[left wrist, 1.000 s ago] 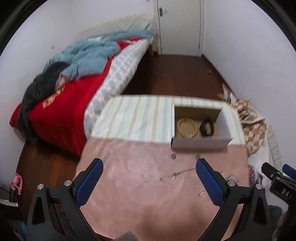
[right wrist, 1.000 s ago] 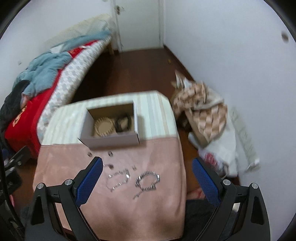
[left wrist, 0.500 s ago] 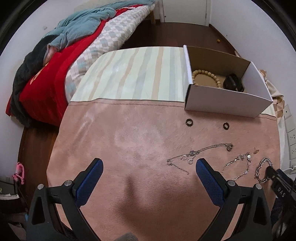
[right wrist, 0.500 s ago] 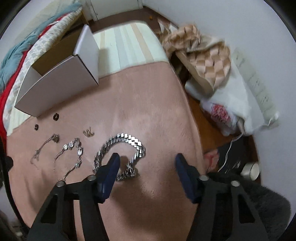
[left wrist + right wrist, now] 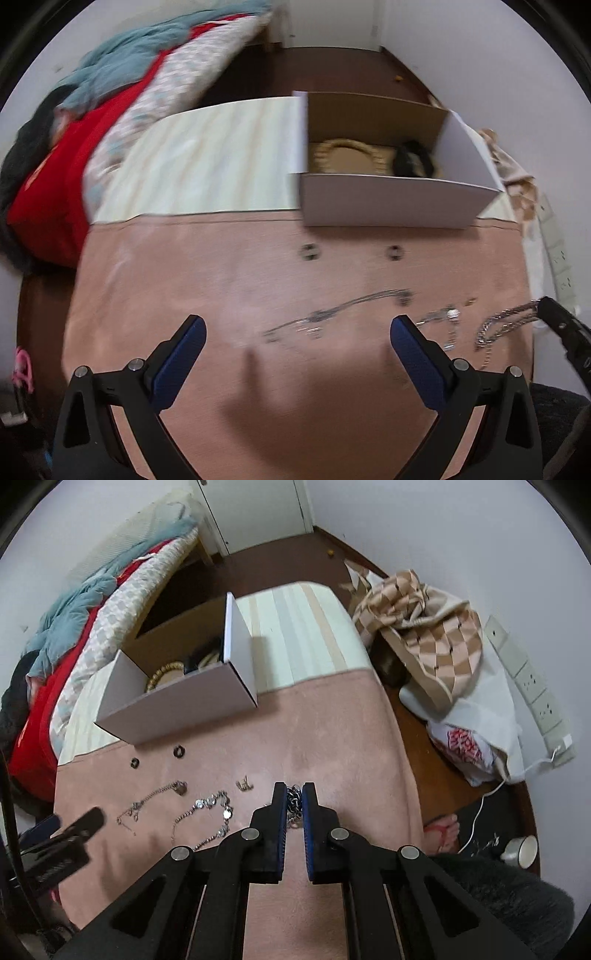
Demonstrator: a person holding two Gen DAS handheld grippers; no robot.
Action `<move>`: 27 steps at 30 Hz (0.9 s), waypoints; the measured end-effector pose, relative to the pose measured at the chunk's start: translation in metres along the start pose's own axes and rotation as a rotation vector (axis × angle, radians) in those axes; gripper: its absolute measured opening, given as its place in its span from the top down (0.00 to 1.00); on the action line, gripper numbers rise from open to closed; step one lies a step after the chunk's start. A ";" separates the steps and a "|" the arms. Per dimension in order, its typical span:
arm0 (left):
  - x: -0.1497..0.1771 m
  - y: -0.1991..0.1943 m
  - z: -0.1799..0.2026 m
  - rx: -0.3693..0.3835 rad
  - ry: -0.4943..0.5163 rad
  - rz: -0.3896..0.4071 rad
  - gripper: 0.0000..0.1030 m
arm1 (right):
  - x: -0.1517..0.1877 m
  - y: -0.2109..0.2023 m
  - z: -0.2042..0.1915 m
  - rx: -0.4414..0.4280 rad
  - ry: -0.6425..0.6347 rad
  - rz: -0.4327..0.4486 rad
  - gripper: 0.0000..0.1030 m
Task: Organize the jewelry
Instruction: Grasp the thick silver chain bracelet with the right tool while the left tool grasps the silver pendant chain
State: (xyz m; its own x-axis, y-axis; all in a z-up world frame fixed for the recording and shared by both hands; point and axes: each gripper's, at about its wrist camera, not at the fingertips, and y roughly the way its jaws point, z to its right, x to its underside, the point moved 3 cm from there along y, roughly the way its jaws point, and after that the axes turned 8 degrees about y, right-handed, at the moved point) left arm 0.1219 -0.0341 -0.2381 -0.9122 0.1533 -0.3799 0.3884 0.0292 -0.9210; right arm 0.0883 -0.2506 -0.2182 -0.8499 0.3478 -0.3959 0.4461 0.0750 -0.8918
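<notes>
On the pink cloth [image 5: 332, 720], the left gripper [image 5: 297, 332] is held with its jaws wide open and empty above the thin chain [image 5: 340, 306], while further right the right gripper [image 5: 294, 794] has just been closing and its jaws are now clamped on the thick silver chain bracelet [image 5: 293, 801]. The pick-up step is judged to be in hand. Next, the bracelet must be lifted clear and carried to the open white box [image 5: 177, 701], where beads are already kept.
</notes>
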 end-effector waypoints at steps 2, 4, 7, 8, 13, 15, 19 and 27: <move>-0.005 0.008 0.014 0.019 0.035 -0.010 0.05 | -0.001 0.003 0.002 0.005 0.013 -0.007 0.92; -0.009 0.017 0.028 0.029 0.068 -0.028 0.15 | -0.002 0.008 0.008 0.010 0.031 -0.014 0.92; -0.012 0.025 0.042 0.033 0.099 -0.038 0.18 | -0.005 0.017 0.024 0.017 0.056 -0.020 0.92; -0.013 0.027 0.046 0.034 0.108 -0.038 0.18 | -0.006 0.019 0.029 0.020 0.063 -0.021 0.92; -0.016 0.034 0.057 0.039 0.138 -0.041 0.34 | -0.008 0.026 0.041 0.029 0.086 -0.025 0.92; -0.016 0.038 0.061 0.045 0.144 -0.054 0.47 | -0.009 0.028 0.043 0.028 0.089 -0.026 0.92; -0.016 0.043 0.065 0.068 0.146 -0.057 0.79 | -0.010 0.028 0.042 0.027 0.085 -0.026 0.92; -0.018 0.028 0.057 0.082 0.135 -0.003 0.93 | -0.008 0.021 0.035 0.013 0.069 -0.021 0.92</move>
State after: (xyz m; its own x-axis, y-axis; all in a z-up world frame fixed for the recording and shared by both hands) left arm 0.1416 -0.0925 -0.2626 -0.8853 0.2848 -0.3676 0.3692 -0.0501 -0.9280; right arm 0.0945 -0.2848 -0.2416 -0.8377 0.4095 -0.3613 0.4240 0.0707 -0.9029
